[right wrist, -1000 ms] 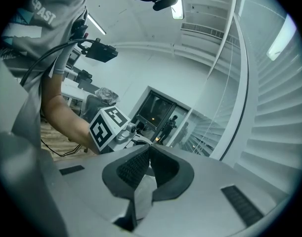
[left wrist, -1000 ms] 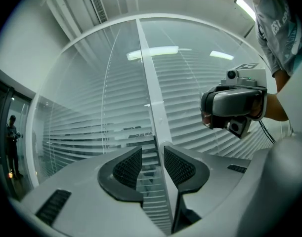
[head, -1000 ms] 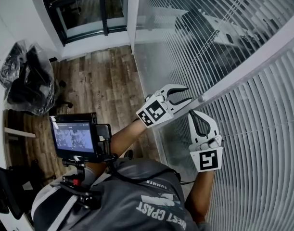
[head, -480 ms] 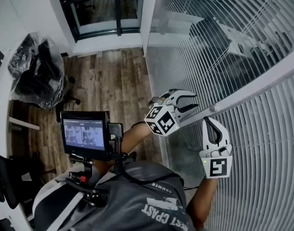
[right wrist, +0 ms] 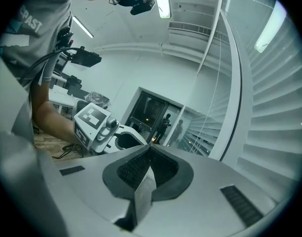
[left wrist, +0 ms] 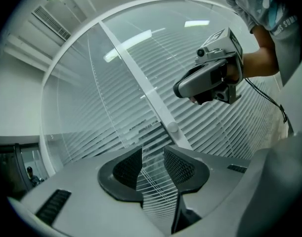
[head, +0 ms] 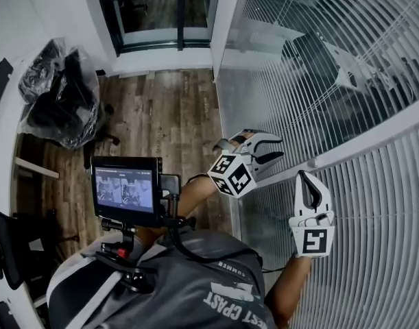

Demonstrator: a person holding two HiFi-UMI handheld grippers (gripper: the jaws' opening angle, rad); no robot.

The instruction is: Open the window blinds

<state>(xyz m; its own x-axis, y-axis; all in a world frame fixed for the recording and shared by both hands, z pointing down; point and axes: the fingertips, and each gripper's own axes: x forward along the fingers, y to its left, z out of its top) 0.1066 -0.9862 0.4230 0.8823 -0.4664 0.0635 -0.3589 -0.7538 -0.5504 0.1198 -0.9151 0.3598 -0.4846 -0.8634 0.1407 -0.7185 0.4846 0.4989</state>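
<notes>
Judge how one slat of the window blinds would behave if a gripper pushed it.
The slats look thin and long, so one would probably flex and feel light. Hung in a close stack, its neighbours would likely rattle too.

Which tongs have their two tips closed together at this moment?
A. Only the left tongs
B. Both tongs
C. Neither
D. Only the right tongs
D: the right tongs meet at their tips in the right gripper view, while the left tongs stand apart, with the blind slats showing through the gap.
</notes>
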